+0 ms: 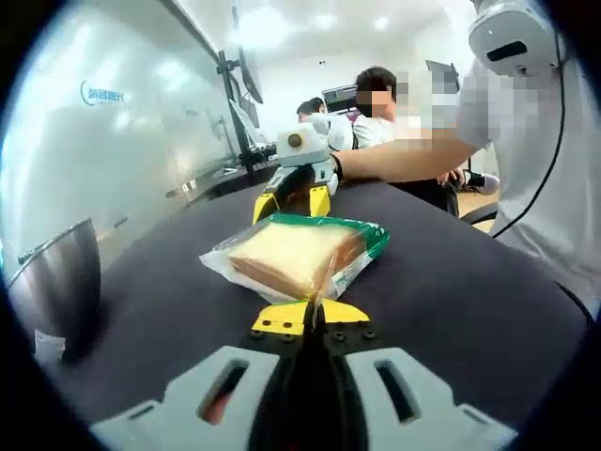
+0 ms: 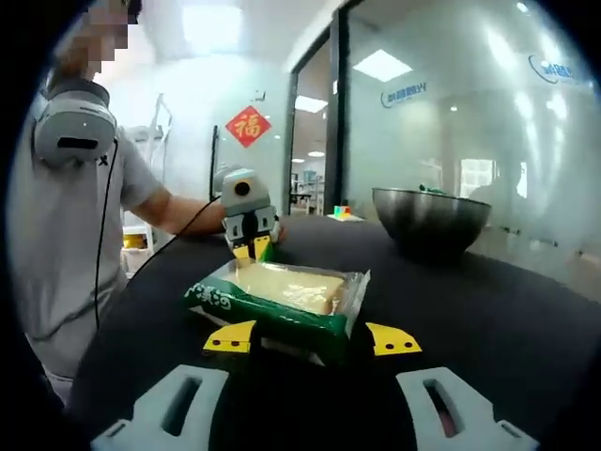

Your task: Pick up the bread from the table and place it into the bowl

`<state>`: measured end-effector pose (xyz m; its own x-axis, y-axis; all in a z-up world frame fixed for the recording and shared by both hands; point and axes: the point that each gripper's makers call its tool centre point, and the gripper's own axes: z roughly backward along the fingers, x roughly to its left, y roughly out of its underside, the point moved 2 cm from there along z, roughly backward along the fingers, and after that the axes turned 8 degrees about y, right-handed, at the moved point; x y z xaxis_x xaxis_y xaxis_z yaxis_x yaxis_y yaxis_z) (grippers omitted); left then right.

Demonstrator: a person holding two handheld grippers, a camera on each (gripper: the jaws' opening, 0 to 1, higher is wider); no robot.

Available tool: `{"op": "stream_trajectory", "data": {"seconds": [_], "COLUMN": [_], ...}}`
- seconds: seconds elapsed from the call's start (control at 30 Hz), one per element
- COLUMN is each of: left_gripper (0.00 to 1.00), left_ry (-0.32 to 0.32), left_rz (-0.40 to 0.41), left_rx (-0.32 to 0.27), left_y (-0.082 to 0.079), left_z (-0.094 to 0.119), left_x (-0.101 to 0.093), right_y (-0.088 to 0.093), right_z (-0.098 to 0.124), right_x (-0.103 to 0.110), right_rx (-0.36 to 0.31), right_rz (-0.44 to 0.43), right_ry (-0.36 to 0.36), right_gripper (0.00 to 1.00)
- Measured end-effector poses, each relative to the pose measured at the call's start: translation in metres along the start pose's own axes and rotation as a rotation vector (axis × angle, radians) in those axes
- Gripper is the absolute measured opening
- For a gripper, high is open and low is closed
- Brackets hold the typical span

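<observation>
1. Lying flat on the dark table (image 1: 451,301), the bread (image 1: 293,256) sits in clear wrap with a green end, between the two grippers.
2. Jaws of the left gripper (image 1: 313,317) are closed, pinching the wrap's near edge; thin film could slip or tear on lifting.
3. Jaws of the right gripper (image 2: 312,339) are spread wide around the green end, gripping nothing; closing hard could squash the loaf.
4. Standing well apart, the metal bowl (image 2: 430,220) means a long carry.

Right tongs (image 2: 313,339) spread around wrapped bread (image 2: 282,293); bowl (image 2: 430,222) beyond
</observation>
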<state>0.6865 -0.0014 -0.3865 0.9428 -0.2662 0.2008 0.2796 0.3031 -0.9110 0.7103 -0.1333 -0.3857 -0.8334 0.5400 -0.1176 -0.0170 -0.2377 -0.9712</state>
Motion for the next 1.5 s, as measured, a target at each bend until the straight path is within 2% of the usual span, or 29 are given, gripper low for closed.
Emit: {"op": "stream_trajectory", "data": {"seconds": [0.07,0.27,0.5,0.63,0.87,1.0,1.2,1.27,1.3,1.4,1.5], "left_gripper": [0.0,0.0,0.0,0.0,0.0,0.0,0.0,0.0,0.0,0.0,0.0], "left_ry": [-0.004,-0.019,-0.026,-0.029,-0.064,-0.102,-0.183,-0.227,-0.232,-0.299,-0.37], "left_rz": [0.006,0.031,0.032,0.036,0.058,0.06,0.059,0.033,0.028,-0.003,-0.036], "left_rx": [-0.004,-0.026,-0.027,-0.031,-0.03,-0.03,-0.106,-0.074,-0.081,-0.106,-0.115], "left_y": [0.003,0.008,0.01,0.012,0.016,0.011,-0.018,-0.024,-0.03,-0.048,-0.062], "left_z": [0.004,0.009,0.012,0.015,0.021,0.023,0.036,0.043,0.046,0.062,0.079], "left_x": [0.004,0.01,0.012,0.015,0.023,0.025,0.038,0.047,0.049,0.065,0.083], "right_y": [0.001,0.005,0.015,0.013,0.008,-0.003,-0.032,-0.04,-0.048,-0.072,-0.102], "right_z": [0.001,0.006,0.007,0.007,0.012,0.017,0.02,0.018,0.015,0.009,-0.001], "right_x": [0.004,0.007,0.003,0.002,0.006,0.012,0.004,0.003,-0.001,-0.013,-0.038], "right_rx": [0.006,0.017,0.063,0.063,0.055,0.011,-0.098,-0.1,-0.109,-0.128,-0.155], "right_rz": [-0.005,0.038,0.07,0.106,0.11,0.099,0.099,0.12,0.126,0.143,0.192], "right_ry": [-0.019,0.0,0.026,0.052,0.064,0.062,0.149,0.15,0.166,0.195,0.237], "right_gripper": [0.28,0.17,0.14,0.03,0.0,0.0,0.0,0.0,0.0,0.0,0.0]}}
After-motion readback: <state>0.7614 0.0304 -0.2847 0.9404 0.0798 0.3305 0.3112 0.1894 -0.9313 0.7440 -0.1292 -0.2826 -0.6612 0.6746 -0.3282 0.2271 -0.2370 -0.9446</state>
